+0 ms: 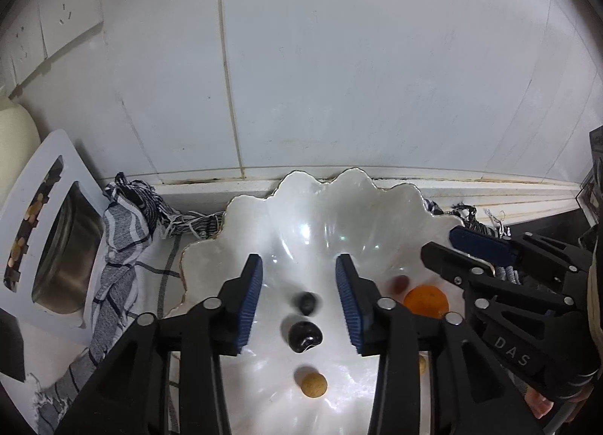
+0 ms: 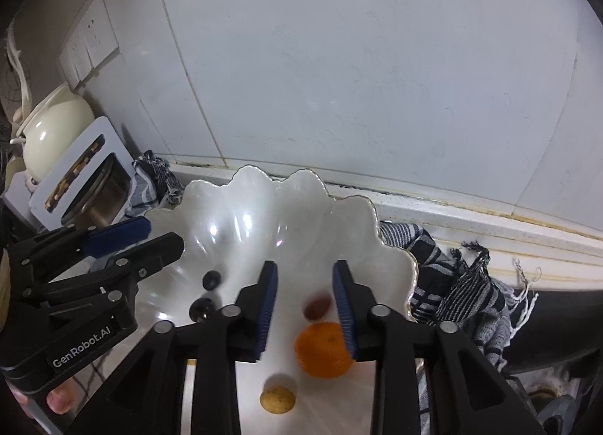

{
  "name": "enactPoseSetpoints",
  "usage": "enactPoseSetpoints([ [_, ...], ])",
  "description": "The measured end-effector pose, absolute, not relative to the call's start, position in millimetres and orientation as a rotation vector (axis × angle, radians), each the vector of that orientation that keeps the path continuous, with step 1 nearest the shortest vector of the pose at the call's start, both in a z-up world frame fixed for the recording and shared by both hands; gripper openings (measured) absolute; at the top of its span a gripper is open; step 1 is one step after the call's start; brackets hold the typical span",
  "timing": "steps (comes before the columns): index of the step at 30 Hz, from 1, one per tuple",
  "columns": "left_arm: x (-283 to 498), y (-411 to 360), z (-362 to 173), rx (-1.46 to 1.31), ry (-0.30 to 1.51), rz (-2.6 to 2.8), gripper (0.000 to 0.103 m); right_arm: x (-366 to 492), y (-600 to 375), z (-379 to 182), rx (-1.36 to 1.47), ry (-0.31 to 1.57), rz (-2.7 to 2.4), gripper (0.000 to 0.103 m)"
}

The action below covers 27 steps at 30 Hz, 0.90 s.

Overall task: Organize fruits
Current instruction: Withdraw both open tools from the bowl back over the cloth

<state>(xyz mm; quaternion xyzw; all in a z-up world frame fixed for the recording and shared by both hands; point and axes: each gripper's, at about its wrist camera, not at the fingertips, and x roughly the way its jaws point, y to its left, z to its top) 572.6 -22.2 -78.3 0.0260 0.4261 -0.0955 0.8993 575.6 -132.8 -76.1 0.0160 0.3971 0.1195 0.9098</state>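
The left gripper (image 1: 298, 297) hangs over the shell-shaped white bowl (image 1: 320, 205), jaws apart and empty, with two dark fruits (image 1: 304, 337) lying in the bowl below the gap. The right gripper (image 2: 305, 307) (also parted, gripping nothing) stands above the orange (image 2: 323, 350) and a blurred reddish fruit (image 2: 316, 308).

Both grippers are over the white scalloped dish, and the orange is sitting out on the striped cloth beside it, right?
Not quite. The orange lies inside the scalloped dish, not on the striped cloth; the right wrist view shows it just below the right gripper. Both grippers, the left gripper included, do hover over the dish.
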Motion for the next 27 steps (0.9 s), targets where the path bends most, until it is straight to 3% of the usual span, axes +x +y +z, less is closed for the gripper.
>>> enactPoseSetpoints([
  [18,505.7,-10.2,-32.8,0.105,0.751,-0.095,0.074,508.1,-138.0,-36.8,-0.02,0.678,0.227,0.033],
  [27,454.0,-8.1,-4.2,0.117,0.651,-0.096,0.08,455.9,-142.0,-14.8,-0.01,0.591,0.244,0.038],
])
